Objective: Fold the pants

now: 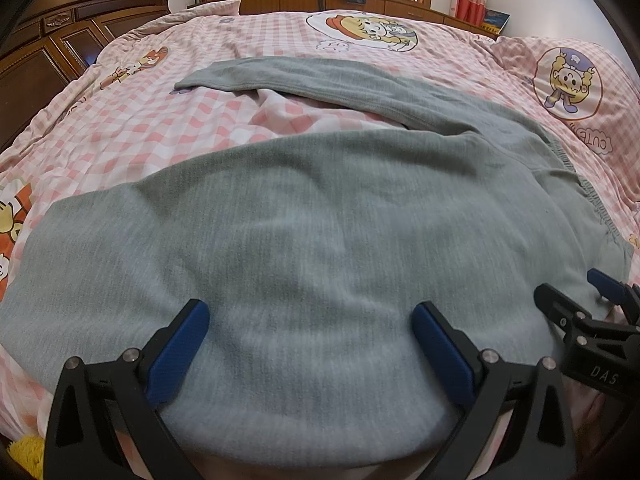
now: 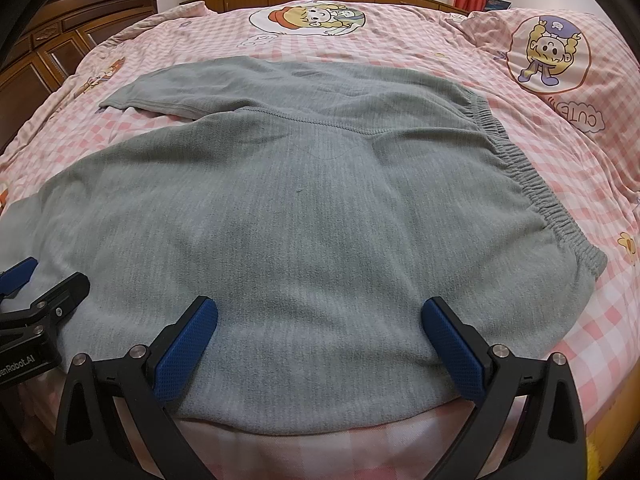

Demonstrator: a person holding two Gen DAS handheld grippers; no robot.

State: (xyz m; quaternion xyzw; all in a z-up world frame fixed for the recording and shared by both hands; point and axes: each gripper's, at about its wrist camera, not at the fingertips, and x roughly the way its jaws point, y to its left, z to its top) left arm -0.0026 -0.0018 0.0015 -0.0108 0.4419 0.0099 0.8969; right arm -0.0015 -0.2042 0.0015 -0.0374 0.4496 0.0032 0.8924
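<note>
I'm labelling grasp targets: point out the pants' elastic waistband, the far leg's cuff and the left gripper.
elastic waistband (image 2: 532, 190), right wrist view, on the gathered edge.
far leg's cuff (image 1: 192, 80), left wrist view, on the hem end.
left gripper (image 1: 310, 346), left wrist view, midway between its fingertips.

Left hand-held gripper (image 1: 310, 344) and right hand-held gripper (image 2: 320, 340), jaws wide apart.

Grey pants (image 1: 320, 216) lie spread on a pink checked bed (image 1: 132, 132). The left claw (image 1: 310, 344), jaws wide apart, straddles the near hem. The right claw (image 1: 600, 300) sits just to its right.
</note>
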